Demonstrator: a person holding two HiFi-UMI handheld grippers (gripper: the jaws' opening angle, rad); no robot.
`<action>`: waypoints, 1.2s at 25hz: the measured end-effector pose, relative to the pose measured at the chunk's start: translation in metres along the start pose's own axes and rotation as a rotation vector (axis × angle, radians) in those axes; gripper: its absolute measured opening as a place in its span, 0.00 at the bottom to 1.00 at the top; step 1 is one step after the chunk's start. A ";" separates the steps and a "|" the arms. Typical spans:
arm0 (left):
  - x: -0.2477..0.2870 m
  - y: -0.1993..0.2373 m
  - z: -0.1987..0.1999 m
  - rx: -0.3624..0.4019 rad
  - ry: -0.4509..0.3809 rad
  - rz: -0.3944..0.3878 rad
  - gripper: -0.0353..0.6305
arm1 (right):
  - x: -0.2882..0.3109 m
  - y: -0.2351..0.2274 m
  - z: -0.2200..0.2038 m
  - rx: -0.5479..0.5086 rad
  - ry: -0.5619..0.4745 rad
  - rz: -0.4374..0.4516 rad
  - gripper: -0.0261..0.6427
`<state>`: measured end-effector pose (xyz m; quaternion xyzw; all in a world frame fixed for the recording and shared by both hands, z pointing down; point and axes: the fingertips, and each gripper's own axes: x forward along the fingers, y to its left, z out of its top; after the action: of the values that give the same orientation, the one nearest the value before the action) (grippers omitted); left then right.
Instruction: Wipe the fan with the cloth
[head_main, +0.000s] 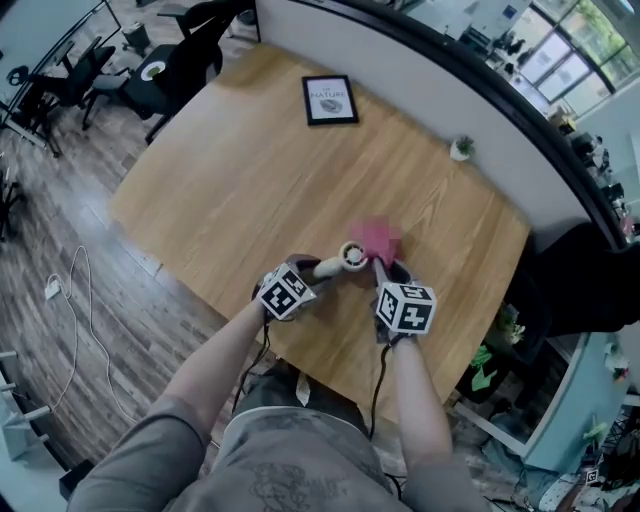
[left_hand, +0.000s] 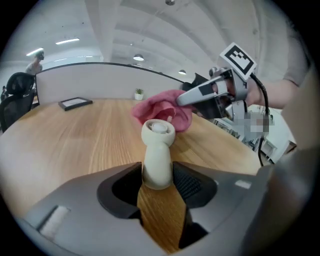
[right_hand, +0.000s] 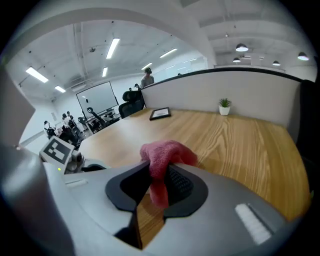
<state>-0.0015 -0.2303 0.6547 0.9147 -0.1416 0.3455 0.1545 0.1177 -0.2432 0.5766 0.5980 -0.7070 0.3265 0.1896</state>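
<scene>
Our wooden bench (head_main: 230, 190) stood in an office, a "NATURE" print (head_main: 330, 100) at twelve o'clock; left gripper (left_hand: 159, 175) clamped the fan (left_hand: 158, 150), right gripper (right_hand: 159, 182) the cloth (right_hand: 165, 155).

The left gripper (left_hand: 159, 187) has its jaws pressed on the handle of a cream handheld fan (left_hand: 158, 150), whose round head stands out ahead of them. Just beyond the head, the right gripper (left_hand: 182, 99) reaches in from the right and pinches a bunched pink cloth (left_hand: 162, 111). Far ahead to the left, a picture frame (left_hand: 75, 103) lies on the wooden table (left_hand: 75, 145).
</scene>
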 end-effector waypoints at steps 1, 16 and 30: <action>-0.001 0.002 -0.001 -0.027 0.000 0.006 0.35 | -0.008 -0.001 0.006 0.011 -0.014 0.002 0.16; -0.146 0.031 0.132 0.023 -0.340 0.248 0.27 | -0.151 0.036 0.142 -0.100 -0.378 0.068 0.16; -0.321 -0.039 0.264 0.146 -0.699 0.336 0.07 | -0.312 0.112 0.213 -0.270 -0.699 0.118 0.16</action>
<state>-0.0632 -0.2461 0.2426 0.9499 -0.3084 0.0427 -0.0271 0.1018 -0.1565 0.1925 0.6012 -0.7989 0.0168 -0.0051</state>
